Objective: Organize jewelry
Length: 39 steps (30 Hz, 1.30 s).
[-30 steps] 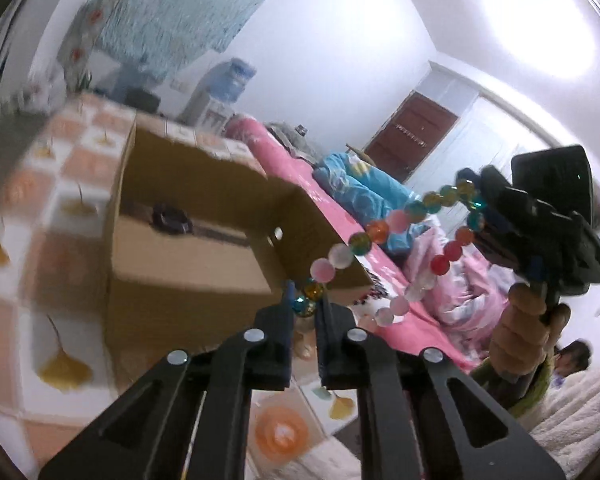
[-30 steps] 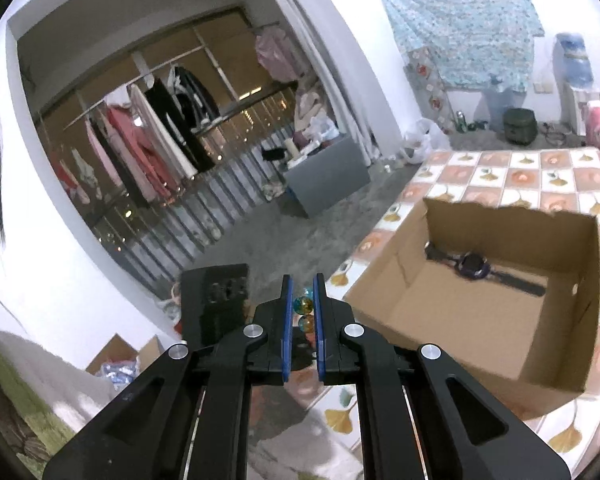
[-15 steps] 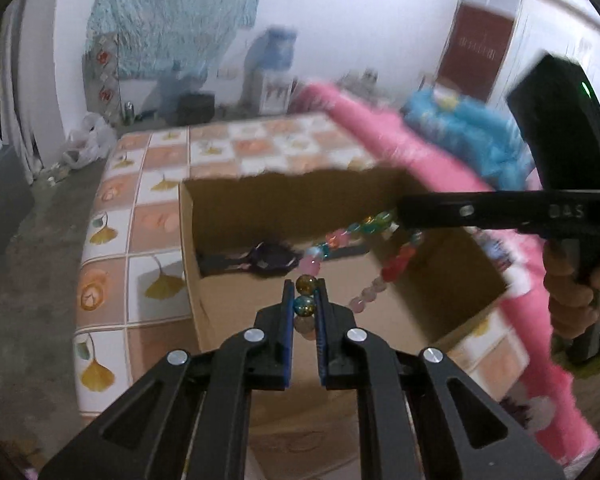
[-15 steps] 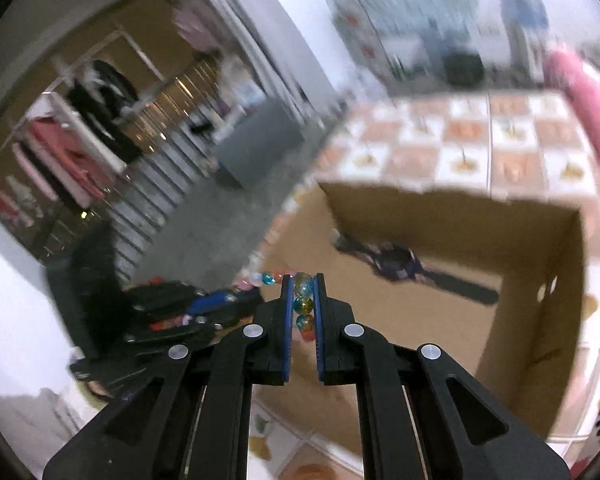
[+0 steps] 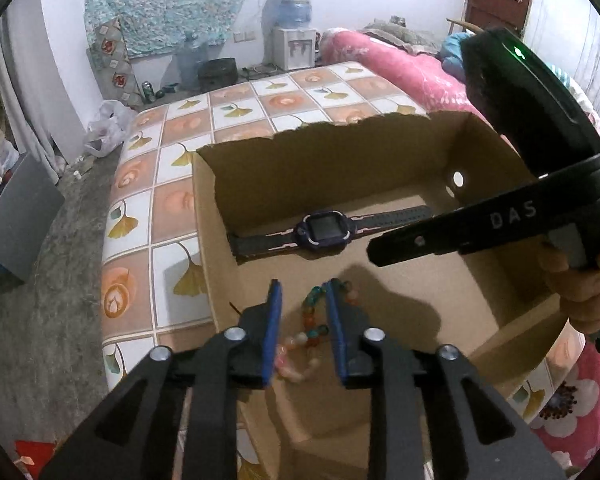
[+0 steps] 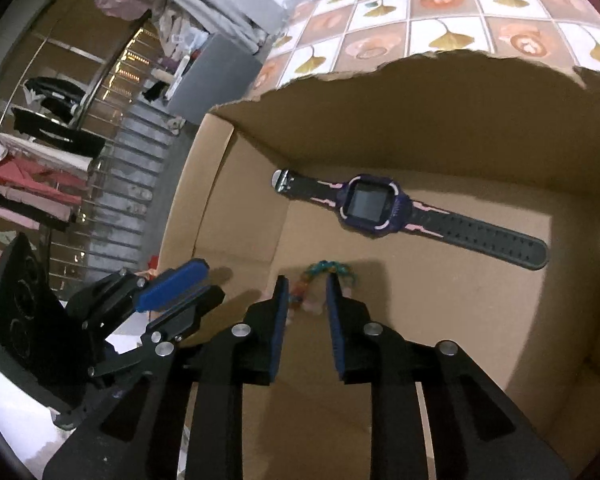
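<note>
left wrist view: both tools' jaws opening, left tool [image 5: 302,304] and right tool [image 6: 306,296] apart around bead bracelet [image 5: 314,320] inside cardboard box [image 5: 324,152]; watch [image 5: 324,232] beyond.

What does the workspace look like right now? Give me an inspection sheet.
Surface: tiled ginkgo-leaf mat.
Job's things: multicoloured bead bracelet on the floor of the torn brown cardboard box; purple square-faced wristwatch lying flat further in.
Clutter: nothing seen in the box besides these.
Grippers: left tool and right tool opening, bracelet between the pads, not pressed.
Cables: nothing seen.
Surroundings: pink bedding, water dispenser, clothes rack.
</note>
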Each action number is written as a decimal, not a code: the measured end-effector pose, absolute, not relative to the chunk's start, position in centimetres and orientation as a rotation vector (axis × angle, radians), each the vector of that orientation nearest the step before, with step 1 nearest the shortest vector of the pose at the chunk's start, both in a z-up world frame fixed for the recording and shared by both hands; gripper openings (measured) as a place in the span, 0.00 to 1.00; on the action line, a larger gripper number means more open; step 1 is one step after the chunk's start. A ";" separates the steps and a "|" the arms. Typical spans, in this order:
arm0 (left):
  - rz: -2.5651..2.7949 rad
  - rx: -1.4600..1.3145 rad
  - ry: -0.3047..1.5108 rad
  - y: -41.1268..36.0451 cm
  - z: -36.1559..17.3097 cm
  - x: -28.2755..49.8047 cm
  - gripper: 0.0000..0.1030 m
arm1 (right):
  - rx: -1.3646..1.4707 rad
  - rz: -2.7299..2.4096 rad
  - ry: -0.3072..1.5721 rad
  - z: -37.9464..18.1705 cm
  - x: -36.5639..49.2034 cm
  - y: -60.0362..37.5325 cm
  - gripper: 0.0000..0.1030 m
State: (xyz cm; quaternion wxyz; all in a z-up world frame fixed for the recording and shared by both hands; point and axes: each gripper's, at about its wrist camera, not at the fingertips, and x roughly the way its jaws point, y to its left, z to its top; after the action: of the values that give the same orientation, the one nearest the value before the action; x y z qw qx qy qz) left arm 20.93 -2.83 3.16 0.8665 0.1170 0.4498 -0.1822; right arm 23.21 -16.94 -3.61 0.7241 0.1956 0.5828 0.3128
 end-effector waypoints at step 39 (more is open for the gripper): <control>-0.307 -0.014 0.740 5.9 4.0 12.6 0.80 | -0.663 0.992 1.117 -4.7 20.5 -3.9 0.25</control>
State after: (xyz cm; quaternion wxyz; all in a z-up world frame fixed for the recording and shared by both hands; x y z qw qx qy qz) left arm 12.65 5.86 3.97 0.9207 -0.0070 0.3603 -0.1496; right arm 20.52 -3.86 -4.68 0.6843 -0.2959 0.4982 0.4427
